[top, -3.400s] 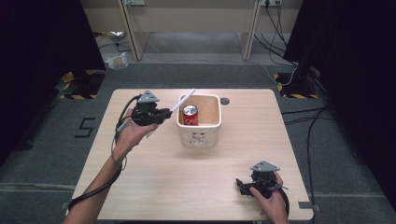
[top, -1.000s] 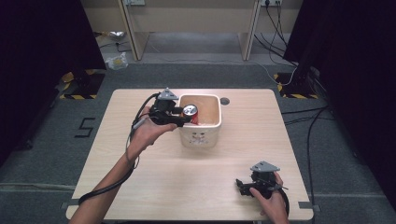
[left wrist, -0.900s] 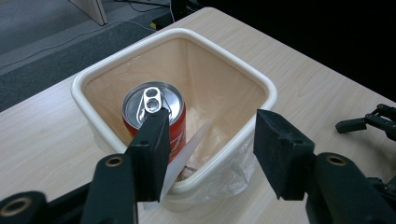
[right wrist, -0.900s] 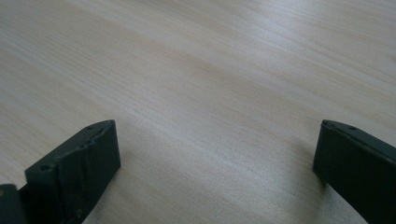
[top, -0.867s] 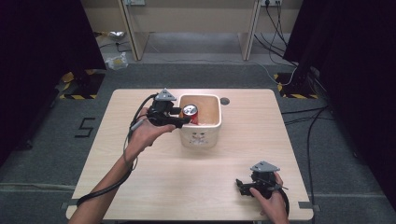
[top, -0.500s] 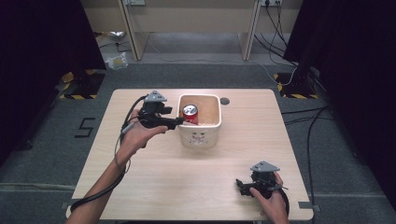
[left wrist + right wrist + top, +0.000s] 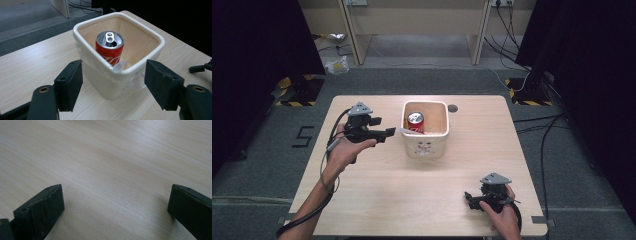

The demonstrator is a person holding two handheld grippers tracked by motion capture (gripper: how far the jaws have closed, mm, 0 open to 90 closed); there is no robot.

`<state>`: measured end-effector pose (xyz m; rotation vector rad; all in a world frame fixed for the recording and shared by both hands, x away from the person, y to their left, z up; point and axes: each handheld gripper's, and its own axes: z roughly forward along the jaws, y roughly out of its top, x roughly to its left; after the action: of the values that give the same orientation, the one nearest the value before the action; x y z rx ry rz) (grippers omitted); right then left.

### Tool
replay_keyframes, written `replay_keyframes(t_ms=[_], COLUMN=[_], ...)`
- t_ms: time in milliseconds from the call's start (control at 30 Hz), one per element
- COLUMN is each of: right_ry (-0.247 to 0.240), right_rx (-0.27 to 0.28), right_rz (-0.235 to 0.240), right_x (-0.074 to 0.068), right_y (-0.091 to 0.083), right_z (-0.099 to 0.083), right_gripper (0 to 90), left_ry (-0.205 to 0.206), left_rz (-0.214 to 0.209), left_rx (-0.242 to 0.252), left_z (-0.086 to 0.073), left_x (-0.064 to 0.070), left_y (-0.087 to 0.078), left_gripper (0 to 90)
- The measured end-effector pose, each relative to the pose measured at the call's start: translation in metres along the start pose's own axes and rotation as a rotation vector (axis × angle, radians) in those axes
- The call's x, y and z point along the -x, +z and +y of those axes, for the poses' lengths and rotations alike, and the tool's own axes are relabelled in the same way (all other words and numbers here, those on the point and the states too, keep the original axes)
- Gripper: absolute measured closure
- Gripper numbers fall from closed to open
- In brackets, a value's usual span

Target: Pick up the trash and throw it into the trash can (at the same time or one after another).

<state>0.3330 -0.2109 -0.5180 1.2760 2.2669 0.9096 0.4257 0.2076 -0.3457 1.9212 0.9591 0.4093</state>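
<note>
- The left gripper (image 7: 388,133) is hovering just beside the cream bin (image 7: 424,148) at mid-desk (image 7: 412,200), its fingers (image 7: 68,85) spread and holding nothing.
- A white straw-like piece (image 7: 119,66) is lying over the bin's near rim, beside the red can (image 7: 109,47) standing upright inside.
- Judging from this, the drop into the bin is finishing; next comes fetching another item or nudging the piece fully in.
- The right gripper (image 7: 469,197) is resting on the desk, fingers released.
- The can is showing white markings, unreadable; a "5" (image 7: 303,136) is marking the floor.

can (image 7: 109,47) in tub (image 7: 152,37) | tub mid-table (image 7: 412,200) (toward far edge)
</note>
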Motion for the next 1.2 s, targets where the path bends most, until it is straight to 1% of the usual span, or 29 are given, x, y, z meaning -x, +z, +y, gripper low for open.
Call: replay_keyframes(t_ms=[67, 233, 367, 467, 567, 633, 733, 900, 1100, 1133, 1200], right_ry=[0.001, 0.000, -0.003, 0.002, 0.002, 0.002, 0.002, 0.002, 0.002, 0.002, 0.002], right_rx=[0.000, -0.002, 0.000, -0.003, -0.003, -0.003, -0.003, -0.003, -0.003, -0.003, -0.002], right_rz=[0.000, 0.000, 0.000, 0.000, 0.000, 0.000, 0.000, 0.001, 0.001, 0.001, 0.000], right_x=[0.000, 0.000, 0.000, 0.000, 0.000, 0.000, 0.000, 0.000, 0.000, 0.000, 0.000], right_y=[0.000, 0.000, 0.000, 0.000, 0.000, 0.000, 0.000, 0.000, 0.000, 0.000, 0.000], right_z=[0.000, 0.000, 0.000, 0.000, 0.000, 0.000, 0.000, 0.000, 0.000, 0.000, 0.000], right_gripper=[0.8, 0.8, 0.8, 0.8, 0.8, 0.8, 0.8, 0.8, 0.8, 0.8, 0.8], left_ry=[-0.009, -0.031, -0.053, -0.061, -0.062, -0.056, -0.059, -0.065, -0.066, -0.068, -0.069], left_rz=[0.006, 0.029, 0.034, 0.043, 0.036, 0.037, 0.037, 0.053, 0.074, 0.093, 0.101], left_rx=[0.009, 0.021, 0.033, 0.037, 0.050, 0.051, 0.051, 0.059, 0.056, 0.058, 0.058], left_z=[-0.005, -0.016, -0.025, -0.030, -0.035, -0.039, -0.044, -0.052, -0.062, -0.066, -0.069], left_x=[-0.003, -0.013, -0.021, -0.024, -0.027, -0.028, -0.031, -0.035, -0.039, -0.040, -0.041], left_y=[-0.002, -0.007, -0.008, -0.009, -0.011, -0.011, -0.010, -0.010, -0.008, -0.007, -0.006], left_gripper=[29.4, 24.4, 21.6, 15.9, 16.0, 15.9, 15.9, 15.8, 15.8, 15.8, 15.9])
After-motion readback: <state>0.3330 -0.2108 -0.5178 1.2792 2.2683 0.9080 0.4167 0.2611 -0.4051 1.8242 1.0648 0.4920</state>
